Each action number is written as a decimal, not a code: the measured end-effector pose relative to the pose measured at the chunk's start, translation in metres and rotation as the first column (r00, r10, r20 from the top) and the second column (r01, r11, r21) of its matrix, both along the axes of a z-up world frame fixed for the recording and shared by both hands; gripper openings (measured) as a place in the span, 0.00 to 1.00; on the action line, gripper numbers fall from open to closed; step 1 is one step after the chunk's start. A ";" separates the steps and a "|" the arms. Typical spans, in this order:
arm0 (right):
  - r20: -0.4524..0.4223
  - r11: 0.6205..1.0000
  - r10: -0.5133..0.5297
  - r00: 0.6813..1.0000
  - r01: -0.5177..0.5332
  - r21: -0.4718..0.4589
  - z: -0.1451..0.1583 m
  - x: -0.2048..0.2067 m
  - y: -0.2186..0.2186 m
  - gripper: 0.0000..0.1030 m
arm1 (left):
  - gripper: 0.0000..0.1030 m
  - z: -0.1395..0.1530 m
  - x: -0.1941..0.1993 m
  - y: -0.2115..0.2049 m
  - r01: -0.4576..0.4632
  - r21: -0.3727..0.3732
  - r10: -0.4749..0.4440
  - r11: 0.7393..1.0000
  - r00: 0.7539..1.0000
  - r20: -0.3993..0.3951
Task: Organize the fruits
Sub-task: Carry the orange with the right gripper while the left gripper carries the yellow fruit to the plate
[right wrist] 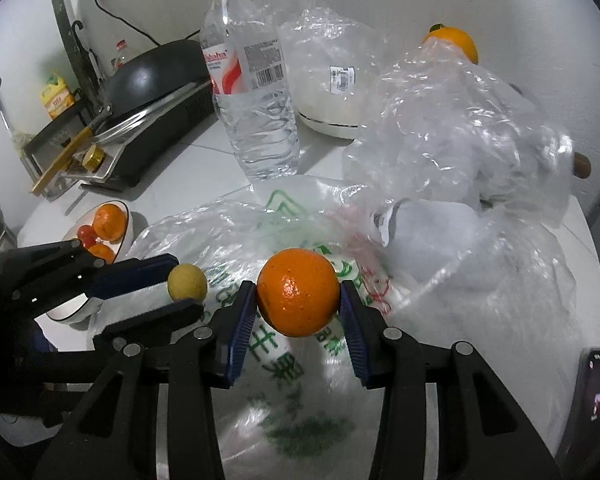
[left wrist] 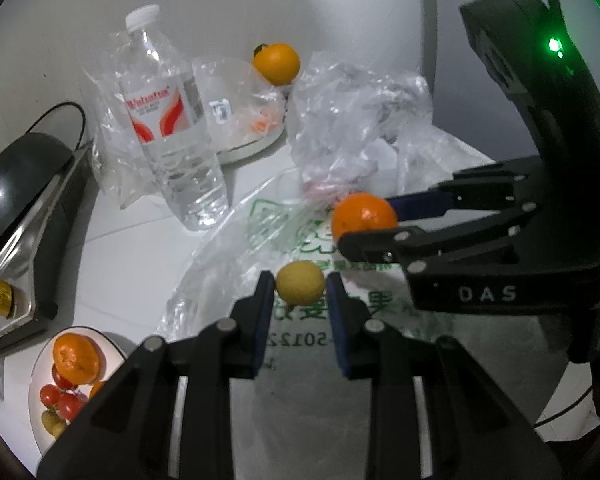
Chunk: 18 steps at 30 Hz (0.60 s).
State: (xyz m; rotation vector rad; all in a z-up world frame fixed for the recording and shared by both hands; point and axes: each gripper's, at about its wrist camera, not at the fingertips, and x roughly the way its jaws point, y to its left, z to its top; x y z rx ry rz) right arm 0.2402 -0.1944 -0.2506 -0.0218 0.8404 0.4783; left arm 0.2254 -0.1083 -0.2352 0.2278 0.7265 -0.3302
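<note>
My left gripper (left wrist: pixel 300 290) is shut on a small yellow fruit (left wrist: pixel 300 288), held above a printed plastic bag (left wrist: pixel 308 344). The same yellow fruit (right wrist: pixel 187 282) shows in the right wrist view between the left gripper's (right wrist: pixel 182 284) blue pads. My right gripper (right wrist: pixel 298 304) is shut on an orange (right wrist: pixel 298 292); in the left wrist view that orange (left wrist: pixel 362 216) sits in the right gripper (left wrist: pixel 370 218) at the right. A white plate (left wrist: pixel 36 380) at the lower left holds a mandarin (left wrist: pixel 76 358), cherry tomatoes (left wrist: pixel 60 396) and small yellow-green fruit. Another orange (left wrist: pixel 277 62) lies at the back.
A water bottle (left wrist: pixel 172 128) stands among crumpled clear plastic bags (left wrist: pixel 360 120). A white bowl (right wrist: pixel 332 124) wrapped in plastic sits behind it. A black pan on a cooker (right wrist: pixel 152 76) stands at the left. A phone (right wrist: pixel 598 392) lies at the table's right edge.
</note>
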 end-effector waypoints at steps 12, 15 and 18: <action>0.035 1.000 -0.024 0.999 0.023 0.011 0.021 -0.033 -0.006 0.43 | 0.27 0.022 -0.029 0.003 0.007 -0.013 -0.007 1.000 0.999 0.050; 0.046 1.000 -0.025 0.999 0.025 0.012 0.026 -0.040 -0.005 0.43 | 0.27 0.026 -0.036 0.006 0.005 -0.016 -0.004 1.000 0.998 0.061; 0.056 1.000 -0.025 0.998 0.024 0.013 0.031 -0.048 -0.004 0.43 | 0.27 0.030 -0.043 0.008 0.006 -0.019 -0.005 1.000 0.997 0.071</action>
